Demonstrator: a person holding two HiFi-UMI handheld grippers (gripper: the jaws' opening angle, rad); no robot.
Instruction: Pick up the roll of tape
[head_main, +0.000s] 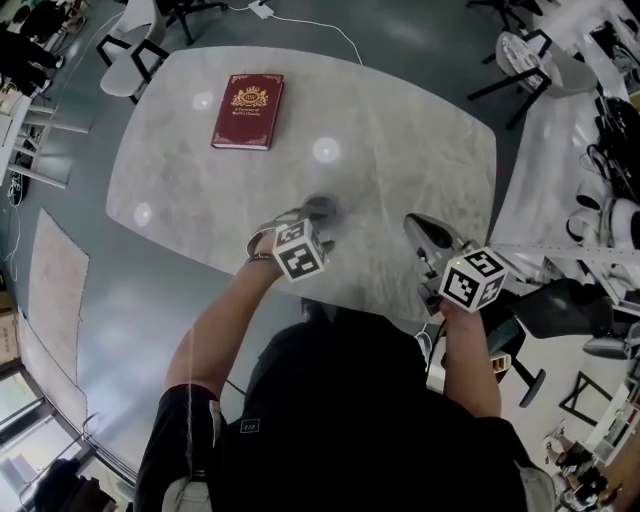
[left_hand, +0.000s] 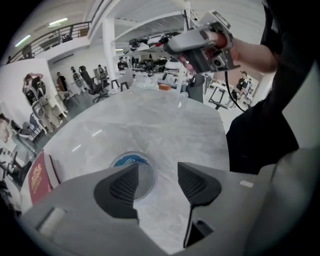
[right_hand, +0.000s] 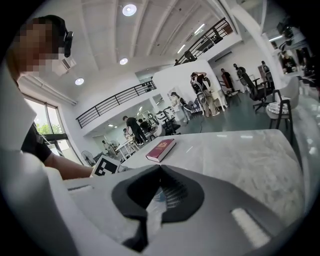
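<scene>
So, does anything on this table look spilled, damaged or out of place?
Nothing stands out. The red book lies closed and flat on the marble table, and the roll of tape lies flat too, just ahead of the left gripper, whose jaws stand open. No spill or damage shows.

Your left gripper (head_main: 318, 212), blurred, hangs over the near part of the marble table (head_main: 400, 130), your right gripper (head_main: 422, 228) is beside it toward the table's right edge, and a red book (head_main: 248, 111) lies well apart at the far left.
</scene>
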